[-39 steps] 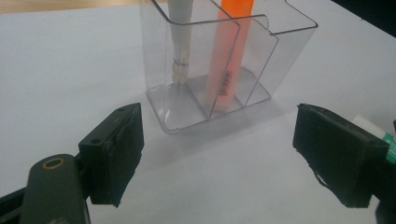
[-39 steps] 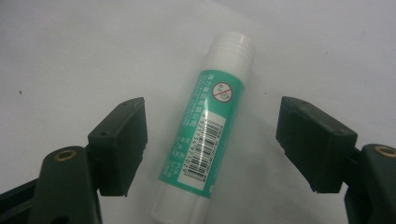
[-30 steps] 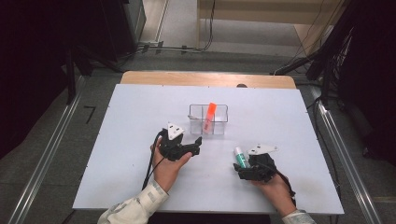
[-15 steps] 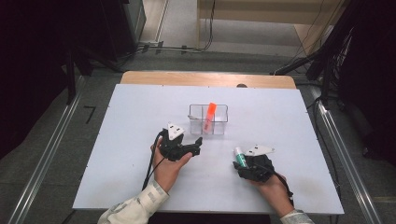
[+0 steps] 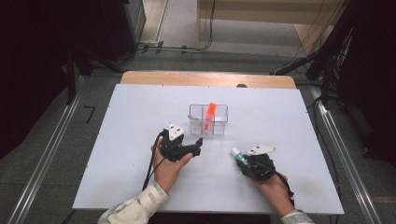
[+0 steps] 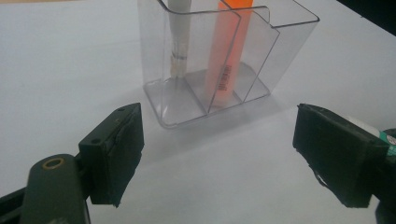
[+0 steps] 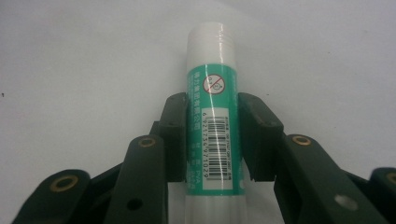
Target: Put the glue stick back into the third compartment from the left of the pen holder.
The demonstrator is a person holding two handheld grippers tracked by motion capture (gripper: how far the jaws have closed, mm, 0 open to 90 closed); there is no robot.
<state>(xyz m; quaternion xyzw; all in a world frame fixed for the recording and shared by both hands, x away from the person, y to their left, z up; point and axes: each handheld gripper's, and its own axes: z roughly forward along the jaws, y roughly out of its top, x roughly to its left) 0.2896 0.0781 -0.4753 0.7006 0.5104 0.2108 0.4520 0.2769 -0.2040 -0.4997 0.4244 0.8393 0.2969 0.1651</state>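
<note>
A clear plastic organizer (image 5: 208,120) (image 6: 212,60) with compartments stands mid-table. It holds an orange marker (image 5: 209,115) (image 6: 228,56) and a white pen (image 6: 180,37), each upright in its own compartment. My left gripper (image 5: 194,147) (image 6: 217,156) is open, its jaws wide apart, just in front of the organizer. My right gripper (image 5: 243,161) (image 7: 212,140) is shut on a green-and-white glue stick (image 5: 238,154) (image 7: 212,126), low over the table at the right; the stick's white cap points away from the hand.
The white table (image 5: 140,112) has a wooden strip (image 5: 205,78) along its far edge. Dark equipment and cables lie on the floor beyond. Metal rails (image 5: 46,154) run along both sides.
</note>
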